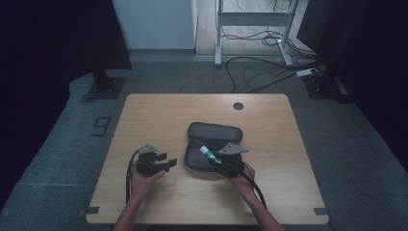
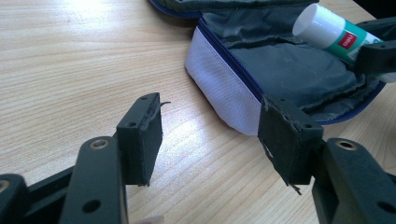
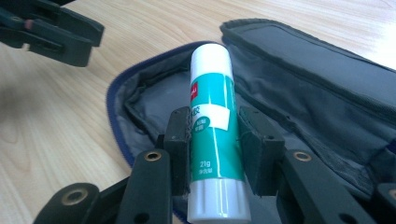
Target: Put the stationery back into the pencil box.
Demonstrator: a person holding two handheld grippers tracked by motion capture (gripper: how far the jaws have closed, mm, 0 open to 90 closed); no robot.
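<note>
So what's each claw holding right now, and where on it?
Right claw grips the glue stick around its lower body, above the base. Left claw holds nothing.

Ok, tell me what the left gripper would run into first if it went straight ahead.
Probably the open pencil case: the left gripper, jaws open and empty, points at its near white-edged side across bare table. How far off that is cannot be judged.

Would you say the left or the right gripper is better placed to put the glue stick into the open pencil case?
Right gripper: it grips the glue stick over the open pencil case.
</note>
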